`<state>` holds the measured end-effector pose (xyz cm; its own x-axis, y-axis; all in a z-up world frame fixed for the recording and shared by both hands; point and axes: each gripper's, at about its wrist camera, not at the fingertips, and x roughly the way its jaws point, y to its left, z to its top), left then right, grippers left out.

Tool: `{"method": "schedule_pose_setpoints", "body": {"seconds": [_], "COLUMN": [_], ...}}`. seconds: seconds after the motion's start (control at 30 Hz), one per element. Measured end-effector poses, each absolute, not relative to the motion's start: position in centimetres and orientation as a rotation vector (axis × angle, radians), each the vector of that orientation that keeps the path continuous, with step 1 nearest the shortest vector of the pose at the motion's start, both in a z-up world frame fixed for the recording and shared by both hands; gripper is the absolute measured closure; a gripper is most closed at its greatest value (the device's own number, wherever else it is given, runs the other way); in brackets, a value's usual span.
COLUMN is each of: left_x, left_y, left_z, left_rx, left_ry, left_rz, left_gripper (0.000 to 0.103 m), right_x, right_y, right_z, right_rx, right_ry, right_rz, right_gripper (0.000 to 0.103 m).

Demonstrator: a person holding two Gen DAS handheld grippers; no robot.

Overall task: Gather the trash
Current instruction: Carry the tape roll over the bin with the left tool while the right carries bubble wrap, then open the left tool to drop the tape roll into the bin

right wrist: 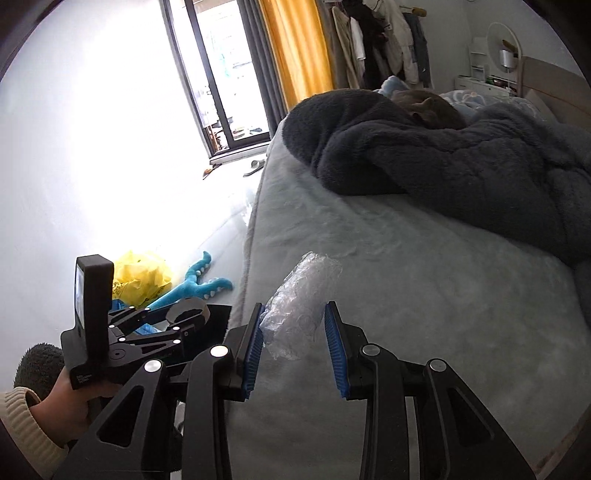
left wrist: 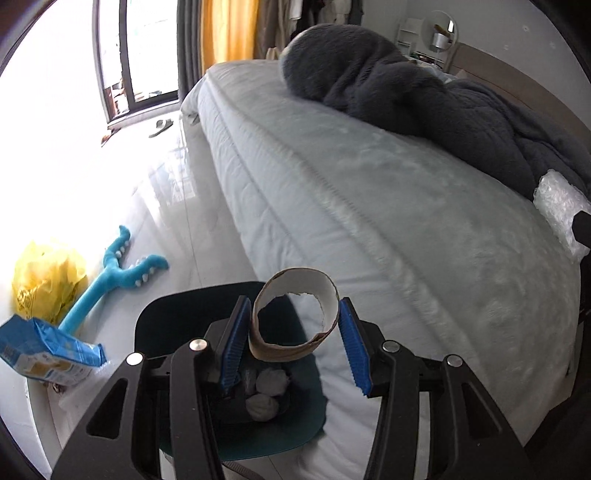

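torn brown cardboard ring [left wrist: 293, 317], white inside, sits between the blue pads of the left gripper [left wrist: 291, 345]. jaws part open; ring touches the left pad, and there's a visible gap at the right pad. can't tell if it's gripped or loose. directly under it: dark teal round trash bin [left wrist: 155, 321] on the floor against the bed side, with white crumpled paper wads [left wrist: 271, 382] inside.

right gripper [right wrist: 293, 345] jaws wide open, over the bed, straddling the near end of a crumpled clear plastic wrap [right wrist: 299, 299] lying on the pale grey mattress cover [right wrist: 424, 295]. wrap touches the left pad, clear of the right one. not clamped.

left wrist view: yellow plastic bag [left wrist: 48, 277] at 9 o'clock of the bin, teal plush toy with white spikes [left wrist: 118, 269] at 10, blue snack packet [left wrist: 51, 350] just left of it. dark grey fleece blanket [left wrist: 406, 96] heaped at 1 o'clock on the bed. window with orange curtain [left wrist: 229, 29] at 12.
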<state>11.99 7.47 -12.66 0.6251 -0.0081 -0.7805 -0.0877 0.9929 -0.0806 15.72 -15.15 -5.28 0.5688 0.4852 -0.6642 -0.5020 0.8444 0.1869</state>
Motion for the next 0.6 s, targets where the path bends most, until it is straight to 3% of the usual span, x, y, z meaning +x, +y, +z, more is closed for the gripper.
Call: {"method": "schedule_pose_setpoints", "body": {"seconds": [0.6], "left_x": [9.9], "left_y": [15.2], "left_z": [-19.9], "left_rx": [-0.212], "left_ry": [1.105], "left_rz": [0.134], "left_gripper": [0.051], "right_x": [15.1], "right_y": [-3.2], "right_z": [-7.8], "right_rx": [-0.067], "right_ry": [0.830], "right_rz": [0.775], "right_gripper": [0.070]}}
